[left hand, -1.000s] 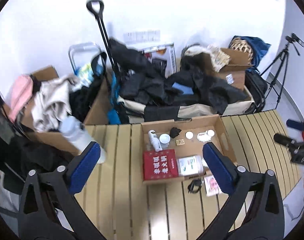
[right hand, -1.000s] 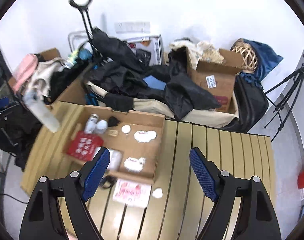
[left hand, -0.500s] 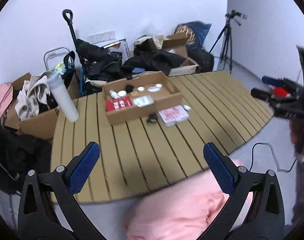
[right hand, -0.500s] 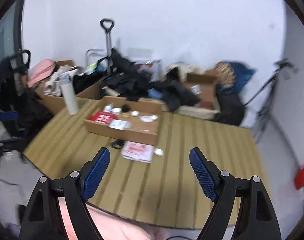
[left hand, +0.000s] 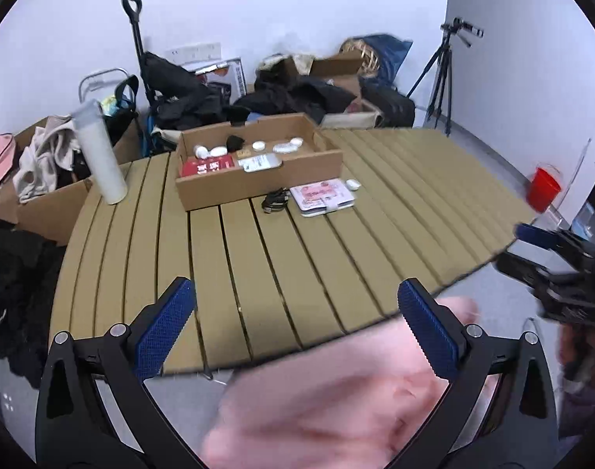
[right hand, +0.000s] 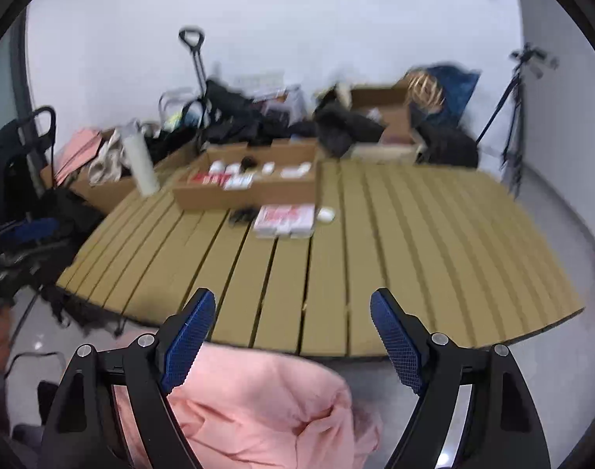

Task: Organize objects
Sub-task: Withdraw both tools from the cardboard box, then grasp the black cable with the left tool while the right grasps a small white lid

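both grippers, left gripper (left hand: 295, 314) and right gripper (right hand: 292, 326), fingers spread wide, grasping nothing, held over near worktop (left hand: 305, 258) edge. cardboard box (left hand: 258, 179) of small items sits far side; red-white packet (left hand: 322, 195) just beside it.

table (left hand: 281, 258): slatted, matt tan boards, wood-look
cardboard box (left hand: 258, 183): plain brown corrugated card, matt
bottle (left hand: 100, 152): smooth white plastic-look, slight sheen
gripper pads (left hand: 162, 328): blue, knurled rubbery texture
gripper arms (left hand: 82, 383): matt black plastic, metal rivets
pink garment (right hand: 258, 406): soft cloth, wrinkled
cup (left hand: 543, 189): glossy red plastic
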`<move>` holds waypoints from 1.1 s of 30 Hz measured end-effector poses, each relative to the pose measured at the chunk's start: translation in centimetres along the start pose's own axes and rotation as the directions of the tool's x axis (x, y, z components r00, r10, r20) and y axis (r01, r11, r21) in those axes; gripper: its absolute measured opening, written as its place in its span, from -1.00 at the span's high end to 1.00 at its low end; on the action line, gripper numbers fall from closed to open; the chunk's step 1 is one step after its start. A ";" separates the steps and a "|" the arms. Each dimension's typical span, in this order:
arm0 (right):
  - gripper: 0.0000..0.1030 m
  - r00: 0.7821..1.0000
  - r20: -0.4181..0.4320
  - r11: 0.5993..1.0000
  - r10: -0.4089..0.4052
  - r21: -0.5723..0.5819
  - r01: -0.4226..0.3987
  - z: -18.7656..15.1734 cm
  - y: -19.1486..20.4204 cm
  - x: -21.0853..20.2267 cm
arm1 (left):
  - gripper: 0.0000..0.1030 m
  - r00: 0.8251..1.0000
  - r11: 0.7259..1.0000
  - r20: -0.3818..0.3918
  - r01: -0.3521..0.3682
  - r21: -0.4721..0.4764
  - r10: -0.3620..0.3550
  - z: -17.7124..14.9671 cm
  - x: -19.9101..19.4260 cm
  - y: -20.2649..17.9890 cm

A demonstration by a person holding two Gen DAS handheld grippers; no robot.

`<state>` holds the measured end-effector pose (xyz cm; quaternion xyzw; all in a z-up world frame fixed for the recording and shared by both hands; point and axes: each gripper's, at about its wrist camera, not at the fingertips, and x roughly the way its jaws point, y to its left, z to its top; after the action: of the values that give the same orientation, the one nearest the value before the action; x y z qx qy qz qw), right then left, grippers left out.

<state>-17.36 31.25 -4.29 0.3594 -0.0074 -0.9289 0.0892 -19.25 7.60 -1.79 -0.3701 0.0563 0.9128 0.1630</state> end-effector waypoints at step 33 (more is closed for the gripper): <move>0.77 0.979 -0.198 0.998 -0.054 -0.054 0.044 8.6 -5.7 30.9 | 0.38 0.992 0.978 -0.129 0.026 0.209 0.002 5.8 27.4 0.6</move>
<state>-46.43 31.19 -18.97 0.4482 0.0336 -0.8901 0.0755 -41.73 15.36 -16.68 -0.4093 0.1605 0.8750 0.2027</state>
